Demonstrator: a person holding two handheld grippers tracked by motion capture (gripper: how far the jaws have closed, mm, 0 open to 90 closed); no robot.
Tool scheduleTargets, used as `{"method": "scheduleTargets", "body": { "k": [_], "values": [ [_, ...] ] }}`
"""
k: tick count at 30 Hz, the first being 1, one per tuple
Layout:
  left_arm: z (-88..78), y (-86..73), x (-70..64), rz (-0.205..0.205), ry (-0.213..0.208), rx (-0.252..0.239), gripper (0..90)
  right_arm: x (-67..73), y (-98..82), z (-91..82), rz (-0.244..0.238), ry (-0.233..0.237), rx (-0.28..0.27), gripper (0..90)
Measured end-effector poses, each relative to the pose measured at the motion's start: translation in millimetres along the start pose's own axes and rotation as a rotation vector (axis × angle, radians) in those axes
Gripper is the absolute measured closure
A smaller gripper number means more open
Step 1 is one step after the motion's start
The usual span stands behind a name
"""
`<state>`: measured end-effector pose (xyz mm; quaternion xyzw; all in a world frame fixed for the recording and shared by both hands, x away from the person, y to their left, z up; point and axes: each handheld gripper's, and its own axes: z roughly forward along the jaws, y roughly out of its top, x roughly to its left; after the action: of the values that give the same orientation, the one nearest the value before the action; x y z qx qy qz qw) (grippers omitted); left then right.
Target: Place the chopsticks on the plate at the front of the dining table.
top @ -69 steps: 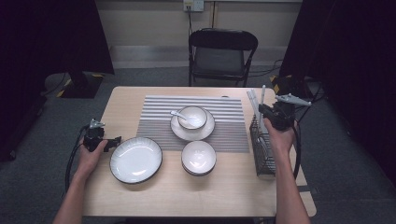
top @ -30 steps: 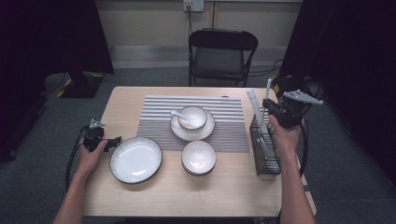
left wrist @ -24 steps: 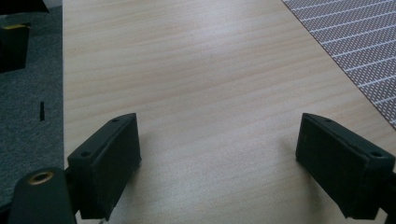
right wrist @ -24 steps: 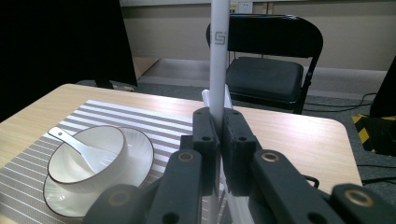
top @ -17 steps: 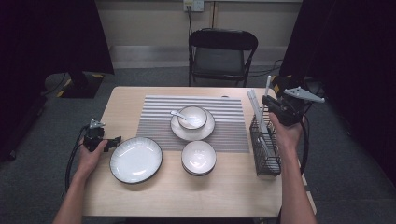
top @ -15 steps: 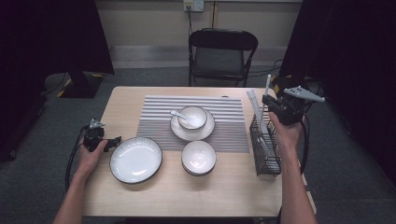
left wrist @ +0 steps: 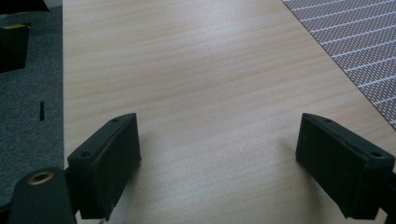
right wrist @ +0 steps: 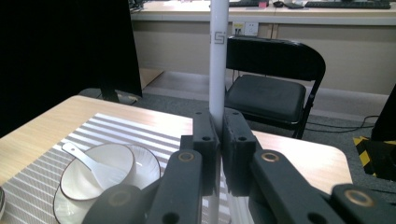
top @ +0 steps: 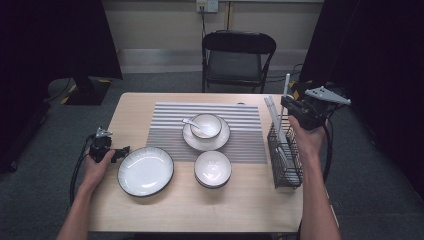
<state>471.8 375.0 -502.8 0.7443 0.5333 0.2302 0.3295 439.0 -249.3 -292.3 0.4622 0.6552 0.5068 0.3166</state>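
My right gripper (top: 290, 106) is shut on a slim white stick (top: 285, 89) and holds it upright over the far end of the black wire basket (top: 287, 167) at the table's right edge. In the right gripper view the stick (right wrist: 218, 56) rises straight up from between the closed jaws of that gripper (right wrist: 219, 140). My left gripper (top: 118, 151) rests at the table's left edge beside the large white plate (top: 145, 171). In the left gripper view it (left wrist: 219, 158) is open over bare wood.
A striped placemat (top: 165, 125) carries a bowl with a spoon (top: 190, 121) on a saucer (top: 220, 139). Near its front edge stands a smaller bowl (top: 213, 168). More white utensils (top: 273, 112) lean in the basket. A black folding chair (top: 238, 60) stands behind the table.
My right hand has risen a little and drifted right, taking the white stick up from the basket. The left hand has kept still.
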Motion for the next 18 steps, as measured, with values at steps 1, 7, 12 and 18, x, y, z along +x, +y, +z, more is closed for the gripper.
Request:
{"method": "scheduleTargets", "body": {
  "k": [1, 7, 12, 18],
  "values": [
    [0.0, 0.0, 0.0, 0.0, 0.001, 0.001, 13.3, 0.7, 1.7, 0.0, -0.005, 0.002, 0.002, 85.2],
    [0.5, 0.2, -1.0, -0.004, 0.008, -0.003, 13.0, 6.5, 7.1, 0.3, -0.026, -0.006, -0.005, 85.2],
    [0.6, 0.2, -1.0, -0.006, 0.006, -0.003, 13.0, 12.8, 13.5, -0.4, -0.051, 0.0, -0.008, 85.2],
    [0.5, 0.2, -0.9, -0.006, 0.007, -0.003, 13.0, 18.9, 21.8, -4.8, -0.071, 0.001, -0.026, 85.2]
  ]
}}
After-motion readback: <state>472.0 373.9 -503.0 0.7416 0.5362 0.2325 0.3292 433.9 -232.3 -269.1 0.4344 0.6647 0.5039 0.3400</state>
